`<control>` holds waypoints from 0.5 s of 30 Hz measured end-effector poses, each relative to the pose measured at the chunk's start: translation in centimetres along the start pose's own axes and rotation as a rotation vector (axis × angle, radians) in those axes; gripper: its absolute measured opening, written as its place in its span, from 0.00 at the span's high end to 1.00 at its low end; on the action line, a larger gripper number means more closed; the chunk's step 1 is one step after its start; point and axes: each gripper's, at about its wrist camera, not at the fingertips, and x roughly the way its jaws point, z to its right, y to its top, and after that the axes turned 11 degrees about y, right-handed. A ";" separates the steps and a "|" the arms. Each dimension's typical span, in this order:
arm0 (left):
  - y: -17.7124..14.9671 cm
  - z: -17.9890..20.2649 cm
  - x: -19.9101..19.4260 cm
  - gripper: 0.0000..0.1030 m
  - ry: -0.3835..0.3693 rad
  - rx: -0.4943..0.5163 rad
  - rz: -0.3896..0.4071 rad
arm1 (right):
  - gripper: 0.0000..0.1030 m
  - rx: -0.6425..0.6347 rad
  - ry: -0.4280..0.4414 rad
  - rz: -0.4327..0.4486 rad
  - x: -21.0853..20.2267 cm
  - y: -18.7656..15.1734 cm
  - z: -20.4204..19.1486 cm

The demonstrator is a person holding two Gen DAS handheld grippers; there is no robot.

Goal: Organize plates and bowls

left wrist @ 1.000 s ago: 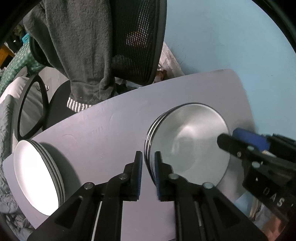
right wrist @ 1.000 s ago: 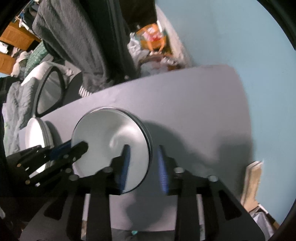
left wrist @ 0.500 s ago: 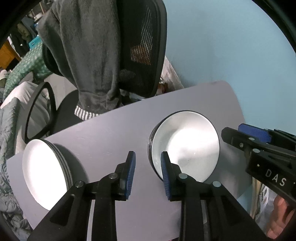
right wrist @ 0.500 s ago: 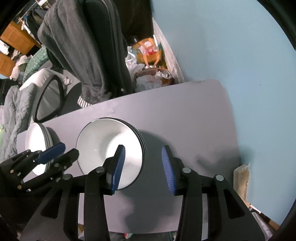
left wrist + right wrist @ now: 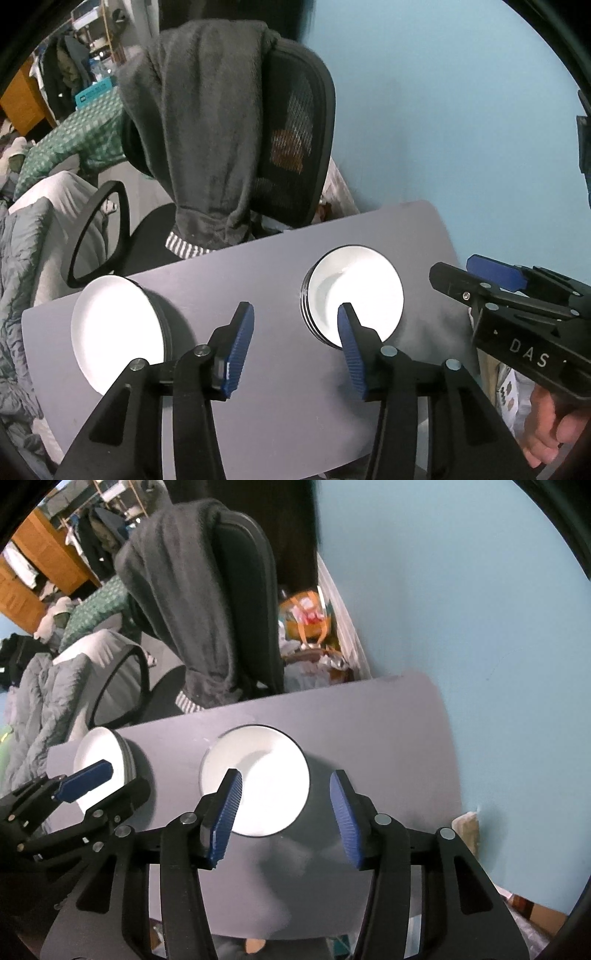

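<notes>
Two stacks of white dishes sit on the grey desk (image 5: 258, 273), well apart. The bowl stack (image 5: 352, 295) lies toward the blue wall (image 5: 461, 110); the plate stack (image 5: 118, 328) lies at the desk end farthest from that wall. The left gripper (image 5: 293, 347) hangs over the desk between the stacks, fingers spread, holding nothing. The right gripper (image 5: 286, 818) is likewise spread and bare above the bowl stack.

Two stacks of white dishes, well apart
Bowl stack (image 5: 352, 295) right, dark-rimmed; plate stack (image 5: 118, 328) at the left edge; both flat on the table (image 5: 236, 280)
</notes>
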 end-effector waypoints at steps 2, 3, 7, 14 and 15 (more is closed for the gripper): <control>-0.3 -0.5 -1.1 0.49 0.001 -0.008 0.018 | 0.44 -0.011 0.003 0.019 -0.6 -0.2 -0.6; -0.5 -0.8 -1.6 0.49 0.002 -0.012 0.025 | 0.42 -0.017 0.002 0.030 -1.0 -0.3 -1.0; -1.2 -1.7 -3.3 0.45 0.006 -0.019 0.054 | 0.42 -0.032 0.007 0.054 -2.2 -0.9 -2.2; -2.8 -3.8 -5.8 0.38 0.003 -0.058 0.072 | 0.38 -0.058 0.019 0.064 -3.3 -2.0 -4.2; -3.1 -4.2 -6.0 0.37 0.001 -0.068 0.073 | 0.36 -0.062 0.018 0.066 -3.4 -2.1 -4.5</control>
